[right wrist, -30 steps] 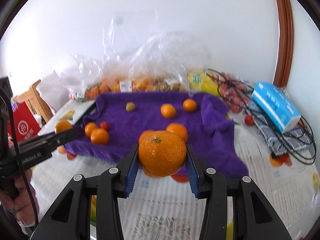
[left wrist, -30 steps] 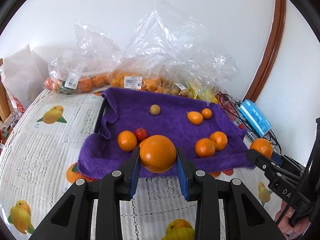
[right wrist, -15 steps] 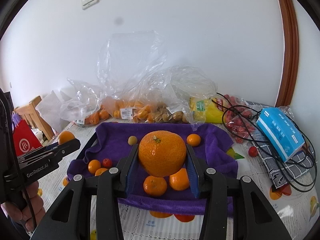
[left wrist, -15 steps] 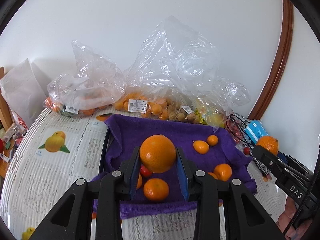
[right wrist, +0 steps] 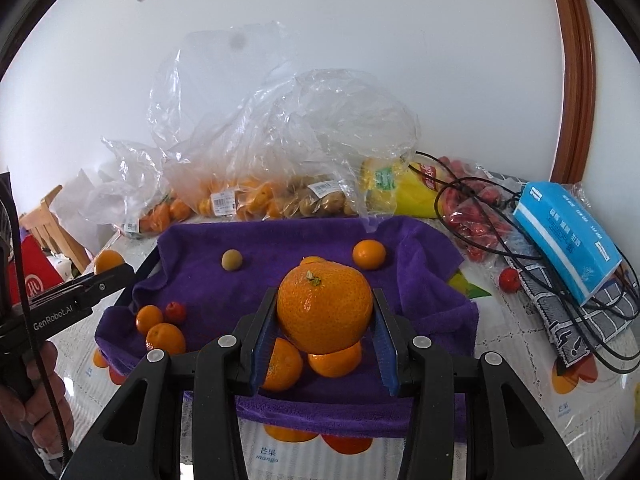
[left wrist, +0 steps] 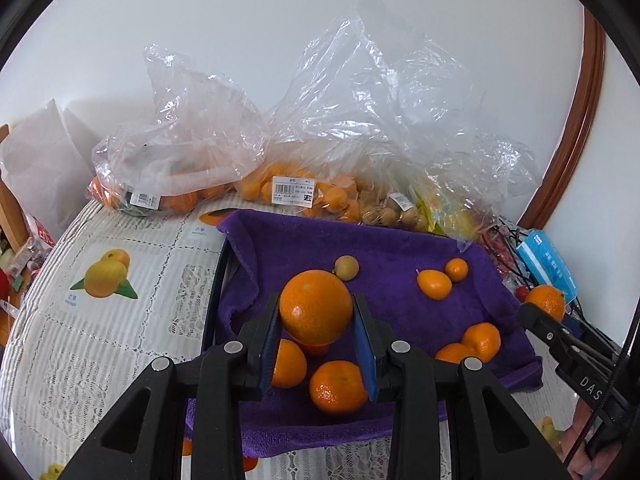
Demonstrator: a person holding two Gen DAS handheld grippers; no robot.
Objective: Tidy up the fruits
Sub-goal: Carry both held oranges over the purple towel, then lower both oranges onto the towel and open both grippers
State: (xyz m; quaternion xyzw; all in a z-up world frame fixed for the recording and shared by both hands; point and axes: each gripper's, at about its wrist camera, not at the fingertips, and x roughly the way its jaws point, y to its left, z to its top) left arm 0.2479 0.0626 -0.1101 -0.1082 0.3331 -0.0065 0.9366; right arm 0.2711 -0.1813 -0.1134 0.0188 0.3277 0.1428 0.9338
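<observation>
Clamped in the left gripper, an orange above the towel's near left cluster; clamped in the right gripper, a tangerine above the near right pair.

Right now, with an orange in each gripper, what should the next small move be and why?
Probably lower the left gripper and set its orange on bare purple towel beyond the loose oranges; both fruits hang above the towel, and the near part is crowded.
</observation>
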